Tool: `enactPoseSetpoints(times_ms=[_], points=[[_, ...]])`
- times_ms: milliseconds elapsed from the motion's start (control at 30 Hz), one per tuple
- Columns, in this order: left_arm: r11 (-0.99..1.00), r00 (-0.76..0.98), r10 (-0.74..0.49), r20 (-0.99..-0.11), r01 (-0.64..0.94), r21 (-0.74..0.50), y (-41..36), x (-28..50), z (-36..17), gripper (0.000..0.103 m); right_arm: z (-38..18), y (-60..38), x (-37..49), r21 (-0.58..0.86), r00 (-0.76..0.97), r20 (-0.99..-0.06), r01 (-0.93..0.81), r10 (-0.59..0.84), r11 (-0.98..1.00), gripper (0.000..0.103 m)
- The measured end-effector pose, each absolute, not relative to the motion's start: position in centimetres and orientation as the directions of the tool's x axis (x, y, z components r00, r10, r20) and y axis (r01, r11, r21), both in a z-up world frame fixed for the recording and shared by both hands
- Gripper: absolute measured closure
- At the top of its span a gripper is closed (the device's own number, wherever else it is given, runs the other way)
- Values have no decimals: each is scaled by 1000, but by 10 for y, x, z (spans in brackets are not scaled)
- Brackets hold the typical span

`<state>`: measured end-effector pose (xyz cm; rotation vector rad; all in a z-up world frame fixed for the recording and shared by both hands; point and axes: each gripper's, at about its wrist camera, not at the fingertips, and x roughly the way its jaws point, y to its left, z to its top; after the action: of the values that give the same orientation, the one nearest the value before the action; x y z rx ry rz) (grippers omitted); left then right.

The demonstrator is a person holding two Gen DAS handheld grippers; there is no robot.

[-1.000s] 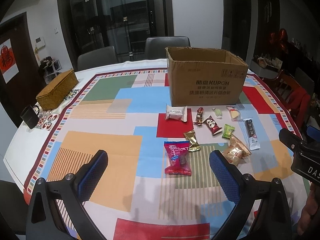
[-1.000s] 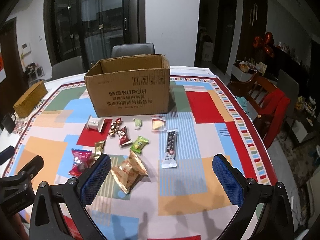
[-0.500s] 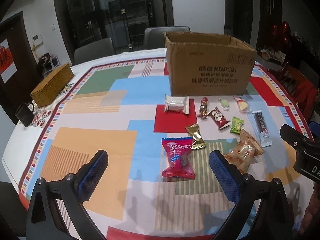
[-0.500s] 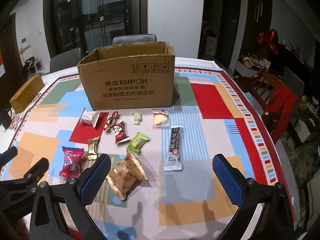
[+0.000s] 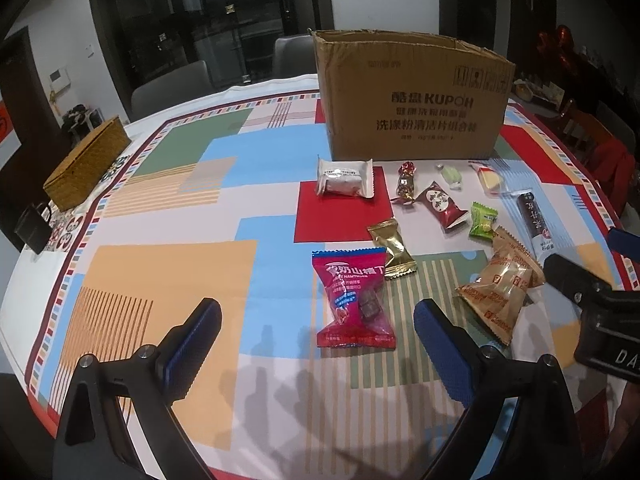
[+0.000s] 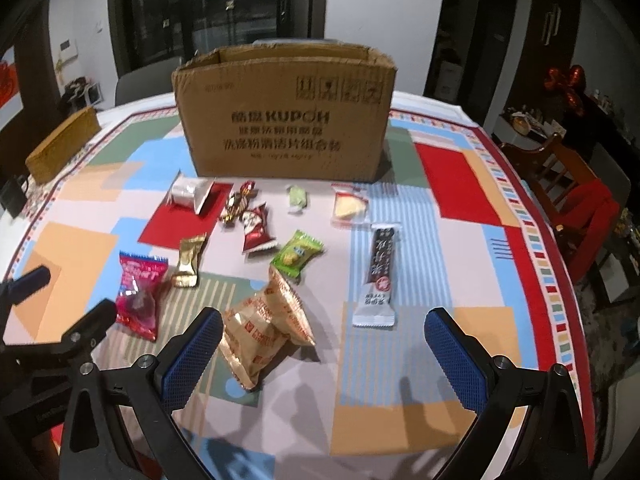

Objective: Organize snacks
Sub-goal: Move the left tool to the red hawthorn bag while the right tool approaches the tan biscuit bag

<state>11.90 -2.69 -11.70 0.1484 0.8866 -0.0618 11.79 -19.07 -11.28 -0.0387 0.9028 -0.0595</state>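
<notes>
While both claws hang wide open and empty above the near edge of the tabletop [image 5: 168, 264], the snacks lie loose in front of the box [image 6: 284, 120] — likely spread out so each can be picked singly and dropped in. The left claw [image 5: 318, 344] sits just short of the red pack [image 5: 354, 296], its nearest target by the look of it; the right claw [image 6: 324, 356] is over bare cloth with the tan pack [image 6: 266, 332] just beside its left finger and the black bar [image 6: 380, 272] ahead. The box stands upright, open at the top, directly behind the row — a short reach. Its inside is hidden from both views, so what it already holds cannot be told. Most wrapper print is too small to read.
</notes>
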Motion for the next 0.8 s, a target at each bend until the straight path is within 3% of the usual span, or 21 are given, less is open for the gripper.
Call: enactPoseSetpoints(times_ms=[367,700,800], points=[[977,609,-6,-794,171,124,-37,131,-138,10,-128,-179,132,-53,581,-814,-34,-23,998,10],[971,589,-25,-808,207,120,-44,141,-151,19,-143,-169,146,-22,542,-840,-57,12,998,11],[969,583,-27,-812,214,121,-46,144,-154,23,-149,-169,151,-2,524,-851,-60,30,998,16]])
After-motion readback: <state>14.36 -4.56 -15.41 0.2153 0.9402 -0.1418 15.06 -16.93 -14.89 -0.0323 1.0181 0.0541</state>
